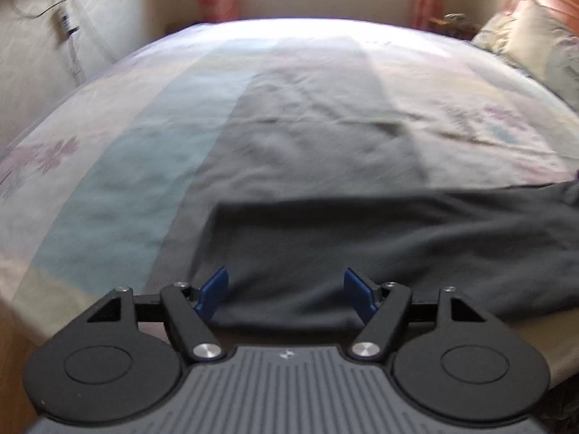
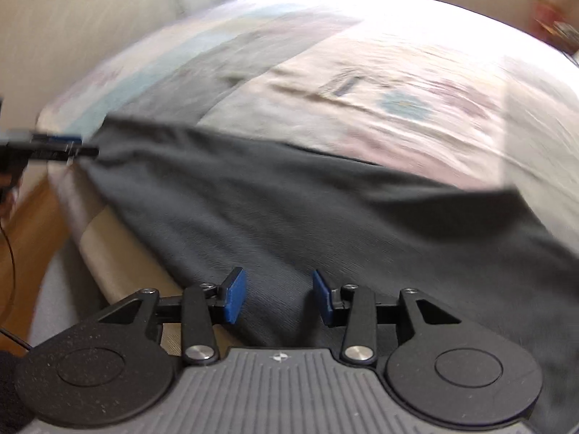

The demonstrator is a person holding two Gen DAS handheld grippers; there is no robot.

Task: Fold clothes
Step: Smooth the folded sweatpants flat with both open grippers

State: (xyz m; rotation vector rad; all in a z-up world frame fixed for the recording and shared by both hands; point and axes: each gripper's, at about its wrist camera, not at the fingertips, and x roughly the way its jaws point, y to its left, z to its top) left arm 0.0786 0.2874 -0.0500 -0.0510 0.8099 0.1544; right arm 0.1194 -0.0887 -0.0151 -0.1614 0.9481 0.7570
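Observation:
A dark grey garment (image 1: 362, 246) lies flat along the near edge of the bed; it also fills the lower middle of the right wrist view (image 2: 289, 217). My left gripper (image 1: 286, 294) is open, its blue pads either side of the garment's near left hem, not closed on it. My right gripper (image 2: 279, 298) is open over the garment's cloth near the bed edge. The left gripper shows at the far left of the right wrist view (image 2: 54, 146), at the garment's far corner. The right wrist view is motion-blurred.
The bed (image 1: 108, 181) has a pale sheet with blue, grey and floral bands. Pillows (image 1: 535, 36) lie at the right. A wall with cables (image 1: 54, 36) is at the left, curtains and a window behind. Wooden floor (image 2: 29, 224) lies beside the bed.

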